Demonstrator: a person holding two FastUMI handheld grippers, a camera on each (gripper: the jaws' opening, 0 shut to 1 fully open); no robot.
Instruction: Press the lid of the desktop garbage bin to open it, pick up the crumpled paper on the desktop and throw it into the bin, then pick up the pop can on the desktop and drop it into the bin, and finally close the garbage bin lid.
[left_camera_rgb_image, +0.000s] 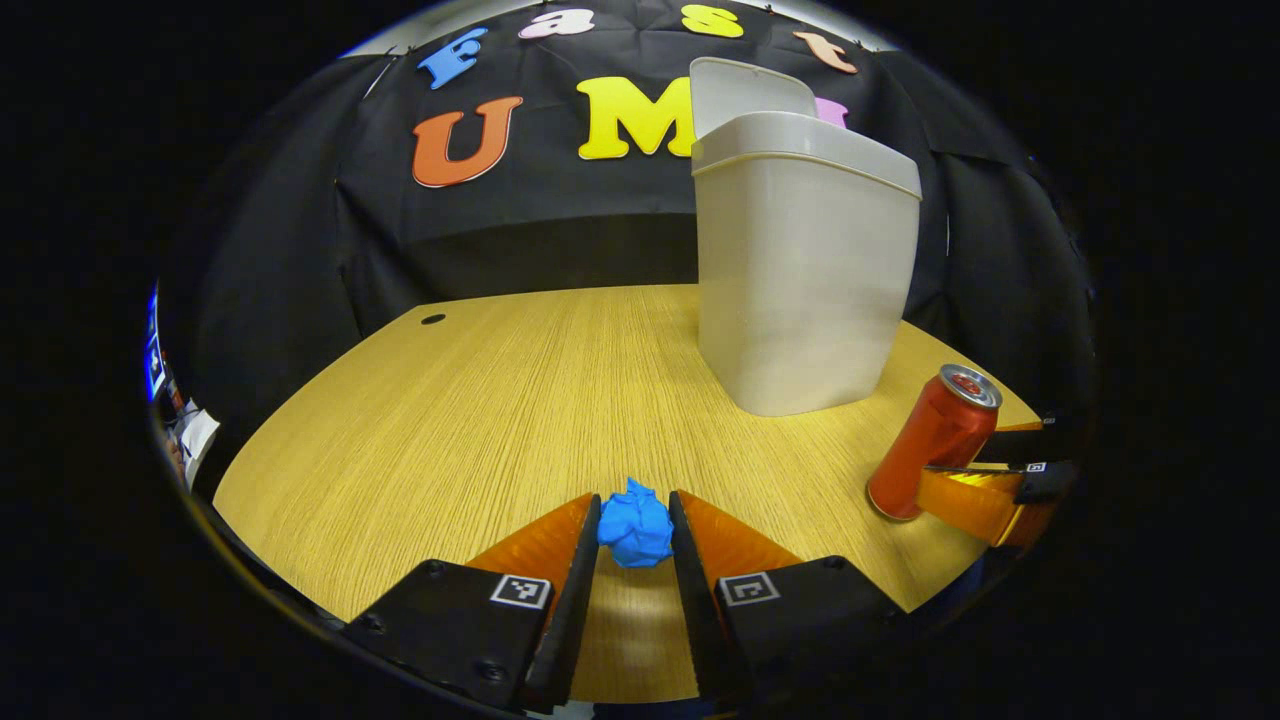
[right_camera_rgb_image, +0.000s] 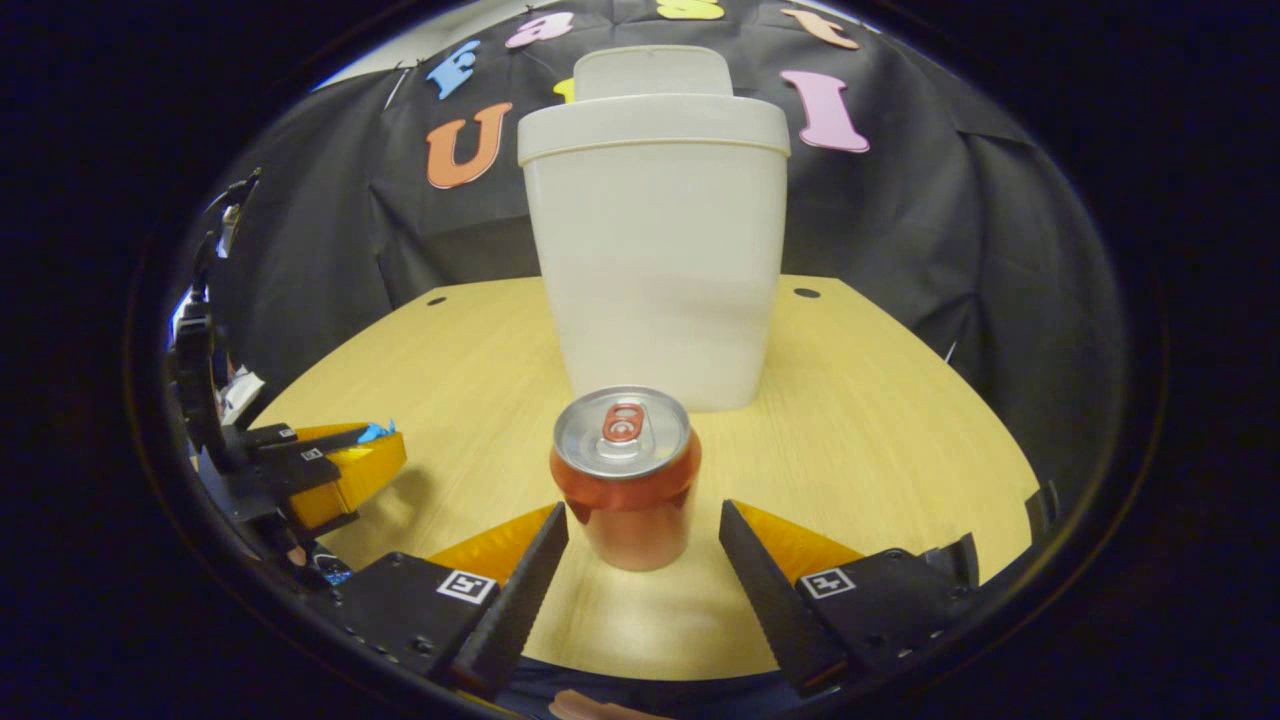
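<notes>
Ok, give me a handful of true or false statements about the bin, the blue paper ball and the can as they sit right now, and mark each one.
1. The bin's lid stands up above the rim. True.
2. The crumpled paper is already inside the garbage bin. False: it lies on the table, squeezed between the left gripper fingers.
3. The pop can stands upright on the table. True.
4. The right gripper is shut on the can. False: its fingers stand apart on either side of the can, with gaps showing.
5. The can lies behind the bin. False: it stands in front of the bin, on the gripper's side.
</notes>
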